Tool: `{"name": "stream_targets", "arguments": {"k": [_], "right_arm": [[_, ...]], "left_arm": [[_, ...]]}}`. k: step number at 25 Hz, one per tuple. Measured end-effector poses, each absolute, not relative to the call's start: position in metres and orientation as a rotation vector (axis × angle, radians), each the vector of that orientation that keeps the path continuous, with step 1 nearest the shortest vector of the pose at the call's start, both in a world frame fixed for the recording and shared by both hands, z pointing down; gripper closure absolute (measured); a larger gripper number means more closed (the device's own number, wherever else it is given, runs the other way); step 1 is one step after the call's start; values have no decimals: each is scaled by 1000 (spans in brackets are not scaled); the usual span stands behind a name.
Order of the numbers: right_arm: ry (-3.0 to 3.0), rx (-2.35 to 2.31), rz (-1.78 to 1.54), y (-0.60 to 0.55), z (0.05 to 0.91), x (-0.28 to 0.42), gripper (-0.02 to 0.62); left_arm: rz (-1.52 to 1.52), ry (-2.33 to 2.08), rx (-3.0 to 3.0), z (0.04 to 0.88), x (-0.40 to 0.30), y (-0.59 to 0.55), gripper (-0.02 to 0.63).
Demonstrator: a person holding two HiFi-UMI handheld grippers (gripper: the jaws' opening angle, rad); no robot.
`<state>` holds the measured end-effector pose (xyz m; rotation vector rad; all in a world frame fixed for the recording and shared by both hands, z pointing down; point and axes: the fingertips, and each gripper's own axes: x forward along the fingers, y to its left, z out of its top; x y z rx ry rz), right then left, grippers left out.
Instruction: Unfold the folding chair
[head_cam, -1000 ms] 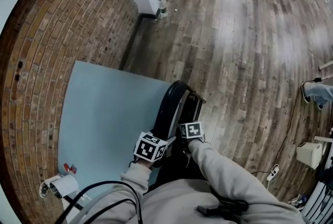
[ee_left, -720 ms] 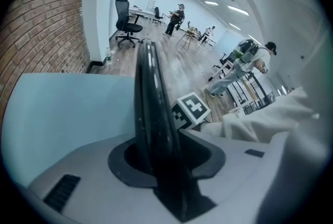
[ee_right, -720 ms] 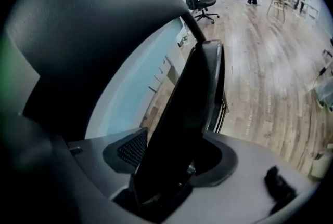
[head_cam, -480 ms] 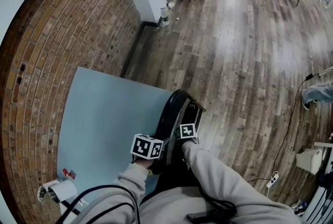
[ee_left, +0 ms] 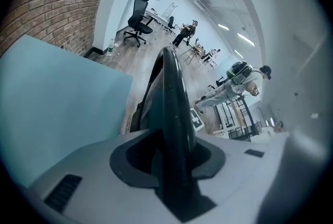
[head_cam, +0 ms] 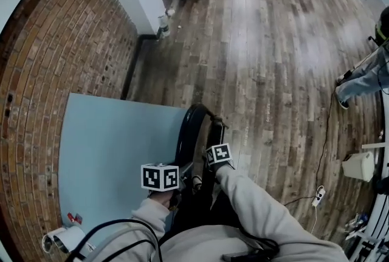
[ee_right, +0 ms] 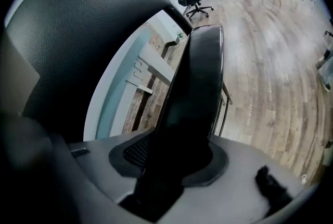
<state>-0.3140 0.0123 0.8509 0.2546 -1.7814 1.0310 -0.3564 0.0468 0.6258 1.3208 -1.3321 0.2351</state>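
Here the folding chair (head_cam: 189, 130) stands folded flat on the wooden floor (head_cam: 273, 72), thin edge up. Its long axis runs straight ahead of both grippers and slants down away from them. The left gripper (ee_left: 174, 163) pinches the chair's curved black rail, and its jaws have just eased open slightly with the rail between them. Just to its right, the right gripper (ee_right: 177, 160) has just been closing and clamps the broad black panel that fills its jaws.
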Motion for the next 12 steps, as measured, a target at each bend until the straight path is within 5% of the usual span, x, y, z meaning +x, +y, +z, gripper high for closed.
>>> {"name": "stream_targets", "arguments": {"k": [12], "right_arm": [[-1902, 251, 1268, -44, 853, -176, 436]], "left_arm": [[345, -1294, 1447, 621, -251, -11, 477]]}}
